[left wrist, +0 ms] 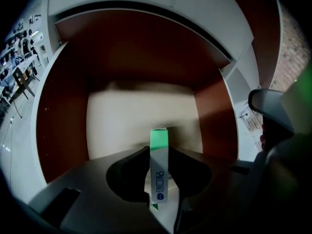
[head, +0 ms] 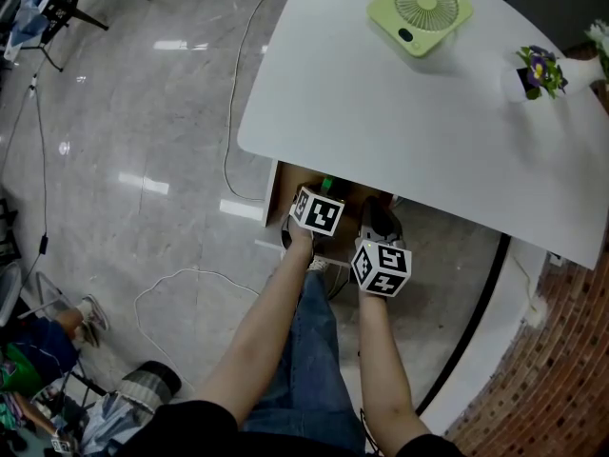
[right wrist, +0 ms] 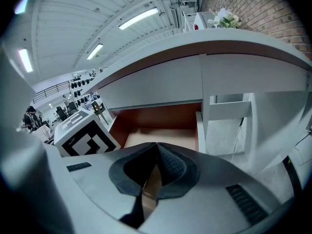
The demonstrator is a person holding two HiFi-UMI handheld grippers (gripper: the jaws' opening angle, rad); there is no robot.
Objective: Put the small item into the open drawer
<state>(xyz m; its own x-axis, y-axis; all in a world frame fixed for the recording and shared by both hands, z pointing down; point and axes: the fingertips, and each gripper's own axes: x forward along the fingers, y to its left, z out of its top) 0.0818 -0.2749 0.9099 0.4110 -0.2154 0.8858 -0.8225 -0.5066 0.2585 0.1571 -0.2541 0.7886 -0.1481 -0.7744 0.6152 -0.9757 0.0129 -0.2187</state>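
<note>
A small green and white box (left wrist: 159,167) stands on end between the jaws of my left gripper (left wrist: 160,172), which is shut on it. The box's far end points down at the pale floor of the open drawer (left wrist: 122,121), inside its brown walls. In the head view the left gripper (head: 322,194) reaches into the drawer (head: 283,194) under the table edge, with a bit of the green box (head: 326,183) showing. My right gripper (right wrist: 157,145) is shut with nothing in it and hangs just in front of the drawer (right wrist: 161,129), next to the left one.
The white table (head: 400,122) above the drawer carries a green fan (head: 420,12) and a flower vase (head: 540,69). Cables (head: 181,284) trail over the shiny floor at left. A brick wall (head: 561,350) is at the right.
</note>
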